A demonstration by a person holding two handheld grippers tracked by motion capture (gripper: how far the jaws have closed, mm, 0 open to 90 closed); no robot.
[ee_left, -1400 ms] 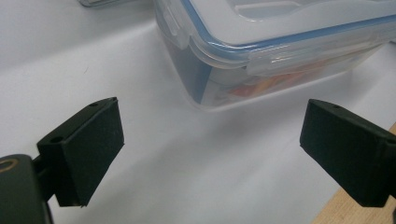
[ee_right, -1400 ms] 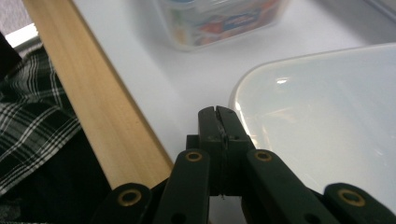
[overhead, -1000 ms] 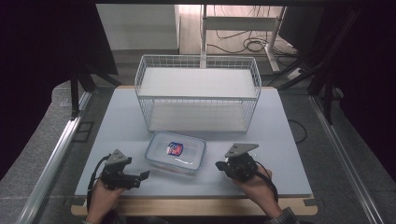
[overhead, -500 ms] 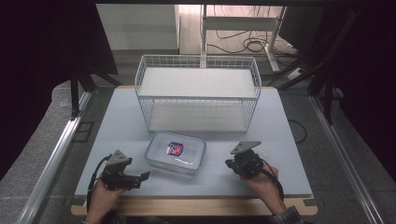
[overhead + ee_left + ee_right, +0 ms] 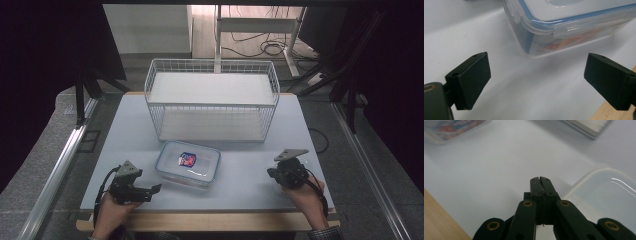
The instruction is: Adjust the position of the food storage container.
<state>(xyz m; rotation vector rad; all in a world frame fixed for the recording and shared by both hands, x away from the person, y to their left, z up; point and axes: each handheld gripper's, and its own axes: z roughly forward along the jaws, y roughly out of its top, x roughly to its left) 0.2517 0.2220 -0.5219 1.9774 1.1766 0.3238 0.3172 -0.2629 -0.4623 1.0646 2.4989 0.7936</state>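
**A:** So where was everything at that point? The lidded box [image 5: 188, 163] sat on the table [image 5: 125, 125] in front of the wire basket [image 5: 212, 100], roughly between the two hands. The left gripper [image 5: 156, 188] was spread wide with nothing in it, aimed at the box's near corner from just beside it.

**B:** Yeah, and the right gripper [image 5: 540, 180] was clenched tight on nothing. In its own view a see-through tray or lid [image 5: 609, 195] lay right next to the jaws, maybe partly under them.

**A:** That's what bugged me. With the jaws pinched together it couldn't grab anything, and I reckon a careless nudge would have just skated that clear piece across the table. Same for the left: come in low against the corner and the box probably slides toward the basket instead of getting gripped.

**B:** Also the clear piece was nearly invisible from above, just a faint sheen by the right hand [image 5: 305, 192]. Couldn't tell if the gripper touched it.

**A:** And what was inside the box? Some colourful packet, blurred, label unreadable.
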